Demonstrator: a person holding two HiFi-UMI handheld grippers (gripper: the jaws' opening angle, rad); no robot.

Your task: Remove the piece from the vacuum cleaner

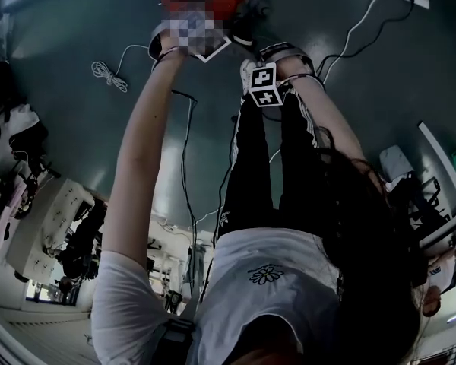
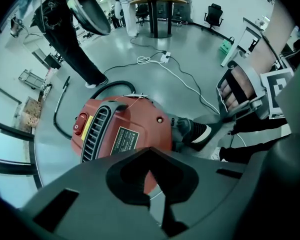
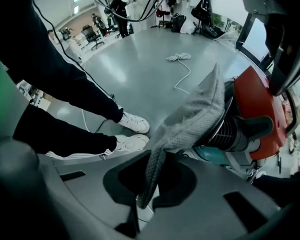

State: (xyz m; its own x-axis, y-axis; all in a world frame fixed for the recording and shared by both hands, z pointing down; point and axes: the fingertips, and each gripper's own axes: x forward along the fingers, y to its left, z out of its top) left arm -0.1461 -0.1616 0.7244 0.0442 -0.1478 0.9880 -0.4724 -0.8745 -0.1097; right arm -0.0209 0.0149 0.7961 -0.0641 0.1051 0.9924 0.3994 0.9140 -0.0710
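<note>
Right tongs (image 3: 144,196) pressed together, pinching lower end of grey mesh cloth (image 3: 190,119). Cloth runs up and right from tongs to red vacuum cleaner (image 3: 255,101) on floor (image 3: 140,59), beside ribbed hose (image 3: 230,131). Left tongs (image 2: 151,184) pressed together, nothing seen between, above vacuum cleaner's vented top. Cloth shows only in right gripper view; switch (image 2: 81,123) and label (image 2: 122,140) only in left gripper view. Head view: vacuum cleaner cut off at top edge, tong tips hidden.

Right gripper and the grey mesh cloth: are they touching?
Touching. The right gripper view shows the right gripper with its jaws shut on the grey mesh cloth, whose lower end is pinched between them.
</note>
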